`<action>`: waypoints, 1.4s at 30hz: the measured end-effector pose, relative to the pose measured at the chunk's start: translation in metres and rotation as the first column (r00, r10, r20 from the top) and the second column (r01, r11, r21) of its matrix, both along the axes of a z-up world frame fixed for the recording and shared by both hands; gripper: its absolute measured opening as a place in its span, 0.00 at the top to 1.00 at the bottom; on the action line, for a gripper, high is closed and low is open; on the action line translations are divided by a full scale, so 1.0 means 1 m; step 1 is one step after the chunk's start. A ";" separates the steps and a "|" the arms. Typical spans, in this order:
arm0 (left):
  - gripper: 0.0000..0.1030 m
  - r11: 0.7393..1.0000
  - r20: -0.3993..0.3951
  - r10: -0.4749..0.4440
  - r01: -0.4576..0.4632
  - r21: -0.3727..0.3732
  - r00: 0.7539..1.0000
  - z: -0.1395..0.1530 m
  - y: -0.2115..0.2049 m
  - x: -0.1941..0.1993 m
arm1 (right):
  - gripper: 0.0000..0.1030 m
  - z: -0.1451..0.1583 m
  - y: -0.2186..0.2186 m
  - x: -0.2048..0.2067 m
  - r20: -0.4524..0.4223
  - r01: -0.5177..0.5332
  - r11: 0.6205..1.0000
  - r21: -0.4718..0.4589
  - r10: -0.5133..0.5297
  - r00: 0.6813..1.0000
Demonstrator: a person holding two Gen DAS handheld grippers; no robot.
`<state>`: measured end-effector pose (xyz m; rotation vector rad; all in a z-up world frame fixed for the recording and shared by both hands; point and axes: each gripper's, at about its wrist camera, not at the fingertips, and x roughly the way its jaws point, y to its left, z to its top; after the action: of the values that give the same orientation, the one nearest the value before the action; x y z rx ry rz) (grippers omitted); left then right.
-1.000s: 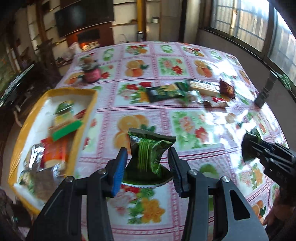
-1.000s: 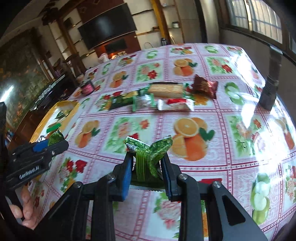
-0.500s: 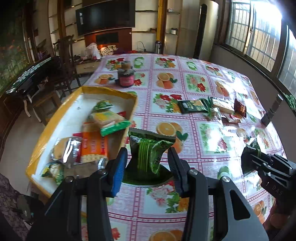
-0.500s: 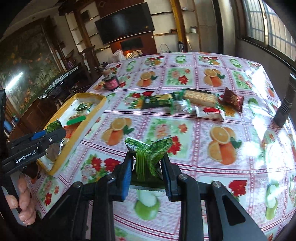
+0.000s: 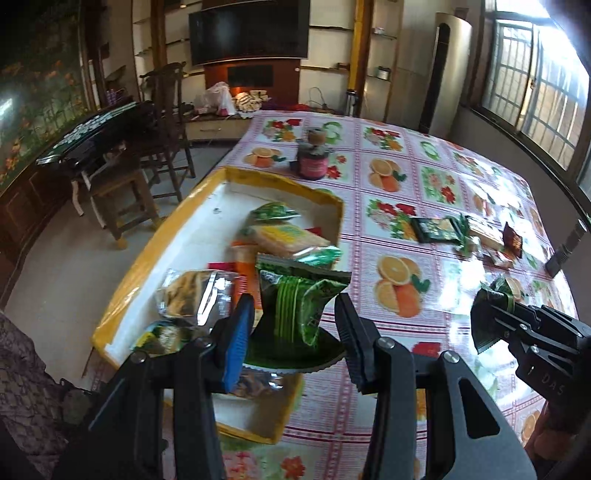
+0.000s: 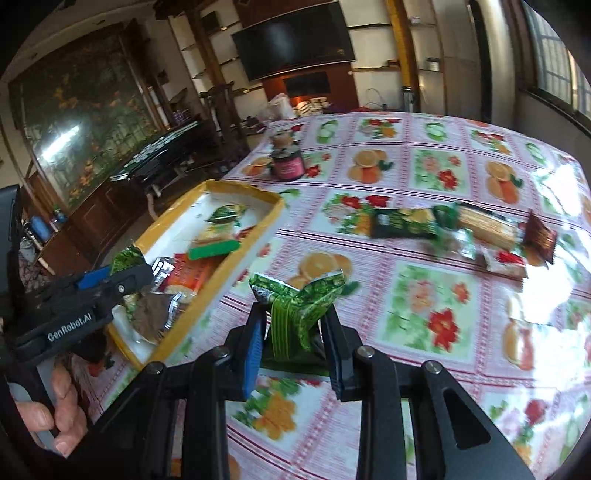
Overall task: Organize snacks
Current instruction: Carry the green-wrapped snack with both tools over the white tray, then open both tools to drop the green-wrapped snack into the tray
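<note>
Packets of green foil, one in each gripper: left gripper [image 5: 293,325] fingers pinch a snack packet [image 5: 299,299] above the yellow tray [image 5: 155,243]; right gripper [image 6: 293,339] fingers clamp another green packet [image 6: 299,310] over the bench [image 6: 424,314]. Light, crinkly, likely slippery; gripping the crimped seam seems safest

Dark wall television [image 5: 249,31], wooden chairs [image 5: 162,122], barred windows [image 5: 532,99], possibly a floral mural [image 6: 85,122].

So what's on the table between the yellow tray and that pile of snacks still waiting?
Nothing but flowery tablecloth. In the right wrist view, the stretch from the yellow tray to the snack pile is bare.
</note>
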<state>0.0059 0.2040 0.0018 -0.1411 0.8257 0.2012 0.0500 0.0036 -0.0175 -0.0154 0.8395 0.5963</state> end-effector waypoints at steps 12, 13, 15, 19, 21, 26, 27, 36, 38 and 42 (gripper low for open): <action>0.55 0.998 -0.006 0.065 -0.065 -0.017 0.998 -0.007 0.040 0.002 | 0.72 0.002 0.066 0.028 -0.003 -0.095 0.995 0.028 0.095 0.995; 0.55 0.997 -0.005 0.070 -0.070 -0.018 0.998 -0.008 0.043 0.002 | 0.72 0.002 0.072 0.031 -0.002 -0.104 0.994 0.033 0.104 0.995; 0.55 0.997 -0.006 0.076 -0.076 -0.025 0.997 -0.009 0.048 0.002 | 0.72 0.002 0.081 0.035 0.002 -0.114 0.993 0.030 0.114 0.993; 0.55 0.995 -0.012 0.092 -0.092 -0.023 0.996 -0.012 0.058 0.005 | 0.72 0.000 0.100 0.046 -0.004 -0.137 0.990 0.033 0.137 0.991; 0.55 0.995 -0.016 0.100 -0.100 -0.018 0.995 -0.014 0.061 0.008 | 0.72 -0.003 0.111 0.053 -0.009 -0.146 0.989 0.033 0.147 0.989; 0.55 0.994 -0.031 0.112 -0.112 -0.014 0.993 -0.021 0.066 0.018 | 0.72 -0.008 0.134 0.068 -0.016 -0.164 0.986 0.028 0.165 0.986; 0.55 0.993 -0.034 0.113 -0.114 -0.015 0.993 -0.022 0.066 0.019 | 0.72 -0.008 0.137 0.071 -0.018 -0.166 0.986 0.028 0.167 0.986; 0.55 0.993 -0.047 0.120 -0.121 -0.013 0.992 -0.026 0.069 0.024 | 0.72 -0.013 0.152 0.084 -0.029 -0.178 0.984 0.019 0.178 0.984; 0.55 0.992 -0.051 0.123 -0.123 -0.012 0.991 -0.028 0.070 0.025 | 0.72 -0.015 0.154 0.085 -0.031 -0.179 0.984 0.011 0.179 0.983; 0.55 0.992 -0.059 0.125 -0.126 -0.016 0.990 -0.032 0.073 0.027 | 0.72 -0.020 0.157 0.088 -0.040 -0.179 0.984 0.004 0.179 0.983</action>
<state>0.0330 0.2765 -0.0303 -0.2067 0.8775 0.3164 0.1385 0.1607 -0.0373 -0.0797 0.8823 0.7681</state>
